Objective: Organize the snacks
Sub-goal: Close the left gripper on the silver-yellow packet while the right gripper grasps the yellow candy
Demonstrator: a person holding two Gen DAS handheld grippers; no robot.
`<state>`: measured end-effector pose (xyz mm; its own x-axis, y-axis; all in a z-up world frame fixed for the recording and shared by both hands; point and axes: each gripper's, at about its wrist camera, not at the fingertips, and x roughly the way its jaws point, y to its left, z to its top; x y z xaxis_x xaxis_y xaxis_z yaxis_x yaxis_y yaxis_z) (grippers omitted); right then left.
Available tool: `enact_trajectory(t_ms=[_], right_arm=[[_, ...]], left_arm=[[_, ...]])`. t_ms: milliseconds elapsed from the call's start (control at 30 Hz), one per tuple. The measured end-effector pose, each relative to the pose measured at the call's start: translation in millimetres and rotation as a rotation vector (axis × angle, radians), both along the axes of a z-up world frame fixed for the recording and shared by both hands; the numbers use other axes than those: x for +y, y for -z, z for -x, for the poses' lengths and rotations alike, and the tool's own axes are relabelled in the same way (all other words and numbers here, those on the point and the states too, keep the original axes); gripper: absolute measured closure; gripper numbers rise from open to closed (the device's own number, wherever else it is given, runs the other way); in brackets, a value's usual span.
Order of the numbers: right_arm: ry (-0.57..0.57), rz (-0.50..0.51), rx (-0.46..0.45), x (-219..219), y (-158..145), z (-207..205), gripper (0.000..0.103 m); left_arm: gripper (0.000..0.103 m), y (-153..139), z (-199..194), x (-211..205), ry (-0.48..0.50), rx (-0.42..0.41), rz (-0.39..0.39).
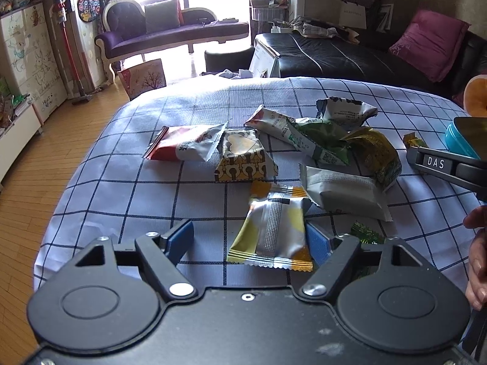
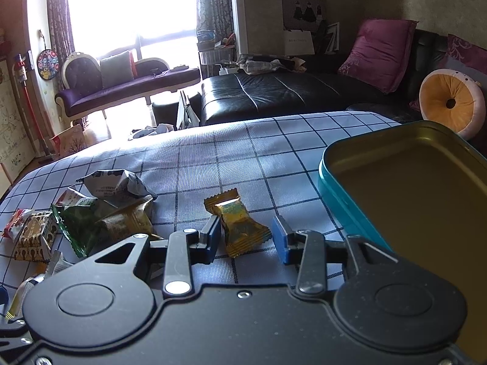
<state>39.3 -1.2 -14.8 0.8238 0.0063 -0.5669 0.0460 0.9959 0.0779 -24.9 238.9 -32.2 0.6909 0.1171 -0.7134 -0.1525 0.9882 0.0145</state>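
Observation:
Several snack packets lie on a blue checked tablecloth (image 1: 127,182). In the left wrist view my left gripper (image 1: 252,240) is open, with a silver and yellow packet (image 1: 274,231) between its blue pads, close to the right pad. A red and white packet (image 1: 185,146), a yellow patterned box (image 1: 243,156) and green packets (image 1: 322,140) lie beyond. In the right wrist view my right gripper (image 2: 248,237) is open around a small gold candy packet (image 2: 240,222). An open teal tin (image 2: 404,188) with a gold inside stands just right of it.
A black leather sofa (image 2: 274,97) with a magenta cushion (image 2: 380,51) stands behind the table. A purple chaise (image 1: 170,35) is by the window. An orange round plush (image 2: 450,103) sits at the far right. The right gripper shows at the right edge of the left wrist view (image 1: 450,167).

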Motion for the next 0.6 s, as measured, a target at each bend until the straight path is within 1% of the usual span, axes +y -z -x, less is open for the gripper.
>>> enact_trajectory(t_ms=[200, 267, 300, 367, 600], right_arm=[[0.004, 0.006, -0.004, 1.4, 0.3, 0.5, 0.055], [0.000, 0.005, -0.007, 1.2, -0.2, 1.1, 0.061], [-0.001, -0.001, -0.008, 0.6, -0.7, 1.5, 0.062], [-0.005, -0.023, -0.006, -1.8, -2.1, 2.7, 0.062], [-0.028, -0.081, -0.015, -13.2, -9.7, 17.0, 0.063]], left_arm=[[0.035, -1.6, 2.1, 7.0, -0.006, -0.014, 0.023], [0.039, -2.6, 2.7, 10.0, -0.011, -0.018, 0.034], [0.041, -2.9, 3.2, 10.5, -0.015, -0.022, 0.042], [0.050, -3.9, 2.4, 13.5, -0.022, -0.030, 0.061], [0.054, -10.6, 3.8, 22.5, -0.043, -0.053, 0.141]])
